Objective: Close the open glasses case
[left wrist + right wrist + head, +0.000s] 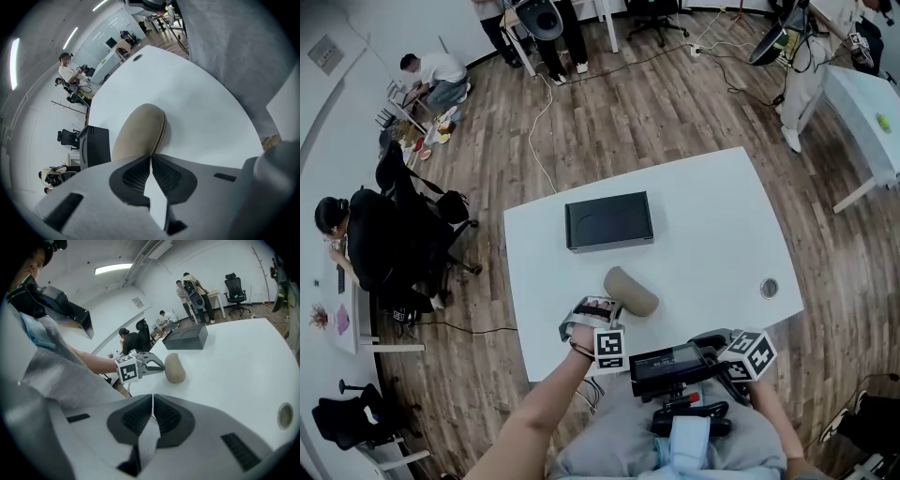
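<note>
A beige glasses case (630,291) lies on the white table (712,234), its lid down with only a thin seam along the side (140,133). My left gripper (612,306) is at the case's near end, pointing steeply down. Its jaws are shut (151,157), pads together, nothing between them, and the tips are right at the case's end. The right gripper view shows it beside the case (176,368). My right gripper (719,345) hangs at the table's front edge over the person's lap. It is shut (152,408) and empty, well away from the case.
A black box (608,221) stands further back on the table, beyond the case. A round cable hole (769,288) sits near the right edge. People, office chairs and other tables are on the wooden floor around.
</note>
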A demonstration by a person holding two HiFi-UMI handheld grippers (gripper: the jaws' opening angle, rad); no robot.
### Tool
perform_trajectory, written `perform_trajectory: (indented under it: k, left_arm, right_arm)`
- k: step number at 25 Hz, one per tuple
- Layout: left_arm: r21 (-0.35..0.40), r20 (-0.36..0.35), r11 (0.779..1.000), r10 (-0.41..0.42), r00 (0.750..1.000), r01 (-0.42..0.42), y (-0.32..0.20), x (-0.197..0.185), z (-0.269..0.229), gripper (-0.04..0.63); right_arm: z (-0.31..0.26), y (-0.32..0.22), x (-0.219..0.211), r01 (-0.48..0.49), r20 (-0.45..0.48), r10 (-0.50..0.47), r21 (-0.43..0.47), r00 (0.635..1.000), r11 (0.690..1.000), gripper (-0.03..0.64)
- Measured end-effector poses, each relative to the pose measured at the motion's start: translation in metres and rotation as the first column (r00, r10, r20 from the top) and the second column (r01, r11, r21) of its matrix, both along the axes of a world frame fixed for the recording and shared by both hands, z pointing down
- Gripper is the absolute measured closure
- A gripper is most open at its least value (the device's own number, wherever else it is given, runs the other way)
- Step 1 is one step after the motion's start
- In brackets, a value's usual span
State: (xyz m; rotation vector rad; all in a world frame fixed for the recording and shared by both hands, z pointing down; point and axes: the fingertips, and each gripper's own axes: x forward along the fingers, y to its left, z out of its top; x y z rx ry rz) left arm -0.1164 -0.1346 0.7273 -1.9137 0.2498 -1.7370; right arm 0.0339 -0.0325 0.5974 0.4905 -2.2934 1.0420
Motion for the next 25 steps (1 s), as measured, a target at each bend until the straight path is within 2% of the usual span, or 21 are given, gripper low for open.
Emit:
perform_trajectory:
  k: [8,15,22,25]
  left_arm:
    - [-0.007,0.017,1.000,0.002,1.000,-0.002,0.001,-0.003,0.004,0.569]
    - [0.001,-0.003,1.000,-0.006,1.000,0.006,0.001,-0.002,0.003,0.569]
    - [0.062,-0.100,0.997,-0.040,0.994,0.046,-0.002,-0.002,-0.016,0.569]
    - [0.088,-0.213,0.991,-0.080,0.974,0.100,-0.007,0.000,-0.030,0.569]
  right_arm:
    - [0.000,0.002,0.003,-0.008,0.001,0.008,0.005,1.000,1.000,0.586]
    - [0.001,0.003,0.005,-0.014,0.002,0.014,0.010,1.000,1.000,0.586]
    - [-0.004,0.001,0.003,-0.006,0.002,0.006,0.013,1.000,1.000,0.586]
    - [-0.001,0.001,0.002,0.003,0.004,-0.003,0.012,1.000,1.000,0.586]
